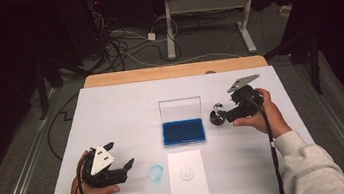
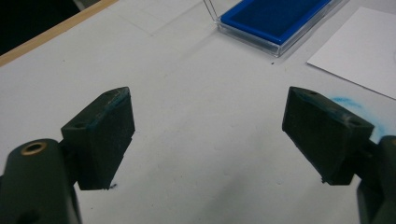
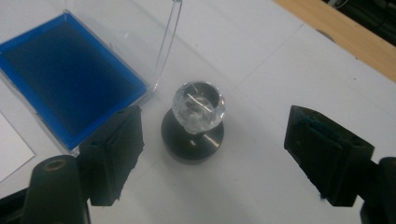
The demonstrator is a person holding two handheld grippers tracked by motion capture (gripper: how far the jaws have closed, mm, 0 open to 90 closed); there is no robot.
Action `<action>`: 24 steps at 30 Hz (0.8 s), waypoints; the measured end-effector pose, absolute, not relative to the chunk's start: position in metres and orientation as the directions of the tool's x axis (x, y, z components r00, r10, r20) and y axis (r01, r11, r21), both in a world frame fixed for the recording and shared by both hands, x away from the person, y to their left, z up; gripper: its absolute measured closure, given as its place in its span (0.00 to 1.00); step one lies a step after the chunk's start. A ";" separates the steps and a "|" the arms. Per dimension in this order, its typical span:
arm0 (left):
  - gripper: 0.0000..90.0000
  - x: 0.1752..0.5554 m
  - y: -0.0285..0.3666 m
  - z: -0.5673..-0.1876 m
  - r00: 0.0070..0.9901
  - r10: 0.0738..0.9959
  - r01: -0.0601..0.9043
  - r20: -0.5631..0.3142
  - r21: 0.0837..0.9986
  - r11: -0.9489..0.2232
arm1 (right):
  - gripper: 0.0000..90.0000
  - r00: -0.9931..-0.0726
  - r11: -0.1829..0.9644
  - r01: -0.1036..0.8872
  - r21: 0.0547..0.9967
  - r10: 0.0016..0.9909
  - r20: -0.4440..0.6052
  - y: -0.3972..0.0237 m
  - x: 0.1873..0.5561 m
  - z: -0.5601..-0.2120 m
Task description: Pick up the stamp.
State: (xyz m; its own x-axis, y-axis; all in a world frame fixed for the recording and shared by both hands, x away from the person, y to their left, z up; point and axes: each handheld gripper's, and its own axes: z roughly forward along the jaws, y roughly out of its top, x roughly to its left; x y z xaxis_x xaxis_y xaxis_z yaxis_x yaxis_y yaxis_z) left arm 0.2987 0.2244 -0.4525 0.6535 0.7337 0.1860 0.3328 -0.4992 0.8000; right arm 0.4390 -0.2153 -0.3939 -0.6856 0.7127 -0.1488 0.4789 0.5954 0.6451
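Stamp handling: right gripper [image 3: 210, 154] approaching, jaws wide, empty.
Stamp [image 3: 194, 126] stands at 3 o'clock of ink pad [image 1: 183, 131]; likely light, rigid, slippery clear knob: grip the knob. Left gripper [image 2: 208, 135] wide, idle.

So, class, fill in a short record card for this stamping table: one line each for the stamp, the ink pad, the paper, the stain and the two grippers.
stamp: black round base, clear knob on top, upright on the table
ink pad: blue, in a clear case with the lid standing open, left of the stamp in the high view
paper: white sheet in front of the ink pad, small round print in its middle
stain: blue smudge on the table, left of the paper
left gripper: open, nothing between its jaws
right gripper: open, pointing at the stamp, not touching it
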 end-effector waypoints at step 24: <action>0.19 0.302 0.225 -0.456 0.663 0.715 0.340 0.222 0.761 -0.552 | 0.57 -0.736 0.677 0.526 0.516 0.666 -0.124 -0.188 0.471 -0.414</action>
